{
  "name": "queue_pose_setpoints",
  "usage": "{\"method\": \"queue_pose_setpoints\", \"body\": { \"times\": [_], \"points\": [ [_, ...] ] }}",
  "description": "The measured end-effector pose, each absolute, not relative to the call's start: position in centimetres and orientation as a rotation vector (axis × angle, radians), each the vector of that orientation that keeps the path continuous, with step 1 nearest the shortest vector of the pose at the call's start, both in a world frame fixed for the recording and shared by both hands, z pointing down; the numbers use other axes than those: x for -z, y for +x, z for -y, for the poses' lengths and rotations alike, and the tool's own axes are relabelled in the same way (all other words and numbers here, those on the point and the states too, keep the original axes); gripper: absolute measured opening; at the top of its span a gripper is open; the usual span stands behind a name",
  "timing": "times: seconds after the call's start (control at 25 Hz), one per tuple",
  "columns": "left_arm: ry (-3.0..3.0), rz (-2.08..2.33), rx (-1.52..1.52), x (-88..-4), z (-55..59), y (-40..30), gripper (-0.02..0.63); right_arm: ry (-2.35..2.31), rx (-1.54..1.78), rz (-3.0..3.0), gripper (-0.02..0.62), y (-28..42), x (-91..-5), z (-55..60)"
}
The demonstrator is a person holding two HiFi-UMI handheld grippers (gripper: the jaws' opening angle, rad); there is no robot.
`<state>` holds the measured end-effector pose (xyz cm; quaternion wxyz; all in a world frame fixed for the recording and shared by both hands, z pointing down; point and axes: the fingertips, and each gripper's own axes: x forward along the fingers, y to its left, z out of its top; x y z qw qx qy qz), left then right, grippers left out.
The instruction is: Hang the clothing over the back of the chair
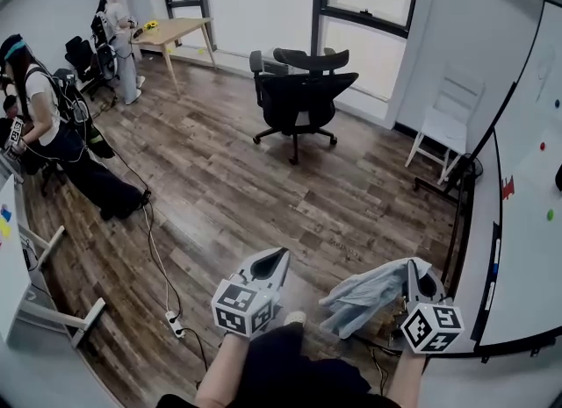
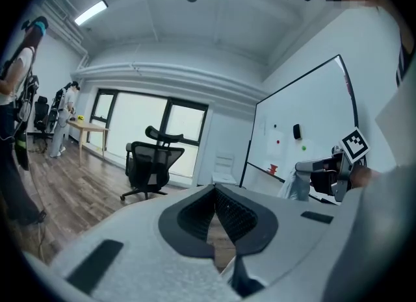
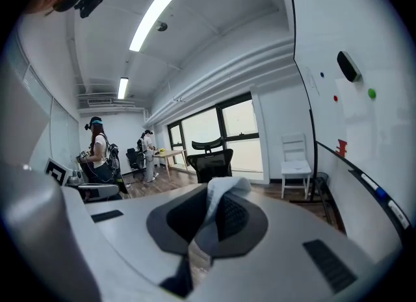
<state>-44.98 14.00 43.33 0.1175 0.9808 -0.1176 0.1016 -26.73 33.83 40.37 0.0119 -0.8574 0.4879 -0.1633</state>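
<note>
- Head view: the right gripper (image 1: 411, 268) clamps the pale blue clothing (image 1: 369, 297) by one edge, so the rest hangs free. The left gripper (image 1: 281, 257) is alongside it, empty. The office chair (image 1: 299, 99) stands well apart, ahead.
- Left gripper view: jaw tips together with nothing between them, aimed near the office chair.
- Right gripper view: jaws closed on a fold of clothing, which pokes up above them. The grip looks suited to carrying it.

so the clothing (image 1: 369, 297) is a pale blue-grey piece, all bunched up and crumpled, pinched in the right tool (image 1: 416, 273), with most of it drooping off to the left of the tips, clear of the floor. the chair (image 1: 299, 99) is a black mesh office one with headrest and armrests, upright on its wheeled base near the windows, well apart from the clothing
</note>
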Motion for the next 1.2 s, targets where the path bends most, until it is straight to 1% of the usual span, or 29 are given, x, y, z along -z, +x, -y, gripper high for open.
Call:
{"method": "queue_pose_setpoints", "body": {
  "times": [0.68,1.0,1.2],
  "points": [
    [2.878,0.261,-0.318,-44.7,-5.7,-38.3,0.006,-2.712,0.49,-1.389,0.012,-20.8,-41.0,-27.6],
    [2.871,0.252,-0.35,-45.9,-5.0,-38.4,0.006,-2.744,0.504,-1.309,0.012,-19.9,-42.1,-28.1],
    [2.848,0.274,-0.362,-46.6,-4.5,-38.9,0.006,-2.77,0.46,-1.245,0.012,-18.6,-40.9,-29.2]
  ]
}}
